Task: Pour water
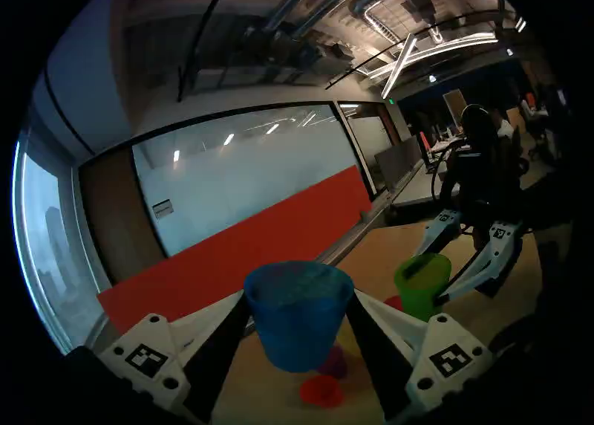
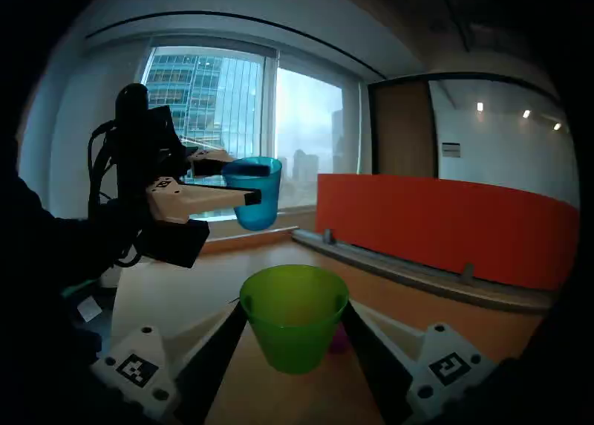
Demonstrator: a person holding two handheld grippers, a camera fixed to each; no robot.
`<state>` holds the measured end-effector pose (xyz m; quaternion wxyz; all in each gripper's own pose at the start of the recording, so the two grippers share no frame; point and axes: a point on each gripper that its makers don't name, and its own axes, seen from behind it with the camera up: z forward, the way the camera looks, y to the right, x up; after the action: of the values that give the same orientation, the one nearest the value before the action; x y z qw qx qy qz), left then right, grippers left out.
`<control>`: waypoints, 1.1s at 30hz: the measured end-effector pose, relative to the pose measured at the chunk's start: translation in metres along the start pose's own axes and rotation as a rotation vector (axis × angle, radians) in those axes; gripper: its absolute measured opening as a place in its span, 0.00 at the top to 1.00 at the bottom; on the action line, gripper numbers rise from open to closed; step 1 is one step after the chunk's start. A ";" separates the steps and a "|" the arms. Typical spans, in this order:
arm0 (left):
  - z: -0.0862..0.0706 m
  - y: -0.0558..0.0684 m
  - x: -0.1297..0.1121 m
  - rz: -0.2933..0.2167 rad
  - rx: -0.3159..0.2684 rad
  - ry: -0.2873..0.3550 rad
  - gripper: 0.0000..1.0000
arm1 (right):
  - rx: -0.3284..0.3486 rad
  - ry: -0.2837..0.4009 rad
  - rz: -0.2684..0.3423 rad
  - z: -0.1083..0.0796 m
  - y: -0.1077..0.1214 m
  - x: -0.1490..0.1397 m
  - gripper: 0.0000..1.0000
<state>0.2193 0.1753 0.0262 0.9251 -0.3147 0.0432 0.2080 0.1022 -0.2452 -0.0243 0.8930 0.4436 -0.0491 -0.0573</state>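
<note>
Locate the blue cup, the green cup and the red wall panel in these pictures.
blue cup (image 1: 298, 313): left gripper view, middle of its front wall.
green cup (image 2: 295, 321): right gripper view, middle of its front wall.
red wall panel (image 2: 460, 224): right gripper view, its bare middle stretch.

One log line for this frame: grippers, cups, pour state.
left gripper: shut on blue cup | right gripper: shut on green cup | cups: both upright, apart | pour: not started

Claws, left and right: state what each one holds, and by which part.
The left claw holds the blue cup, pinched across its side wall below the rim. The right claw holds the green cup the same way.
</note>
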 end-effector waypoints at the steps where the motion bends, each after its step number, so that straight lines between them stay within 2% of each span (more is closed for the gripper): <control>1: 0.000 -0.001 0.002 0.012 0.001 0.000 0.14 | 0.003 0.001 0.001 0.001 -0.001 0.000 0.09; 11: 0.004 -0.002 0.019 0.104 0.007 0.007 0.14 | 0.037 0.002 0.008 0.013 -0.013 -0.004 0.09; 23: 0.008 -0.001 0.041 0.238 0.005 0.009 0.14 | 0.066 0.001 0.007 0.021 -0.023 -0.005 0.09; 33: 0.011 0.005 0.058 0.332 0.002 0.013 0.14 | 0.086 -0.003 0.005 0.027 -0.031 -0.007 0.09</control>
<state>0.2695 0.2061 0.0203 0.8780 -0.3035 0.1009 0.3560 0.0892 -0.2841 -0.0327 0.8733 0.4813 -0.0539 -0.0534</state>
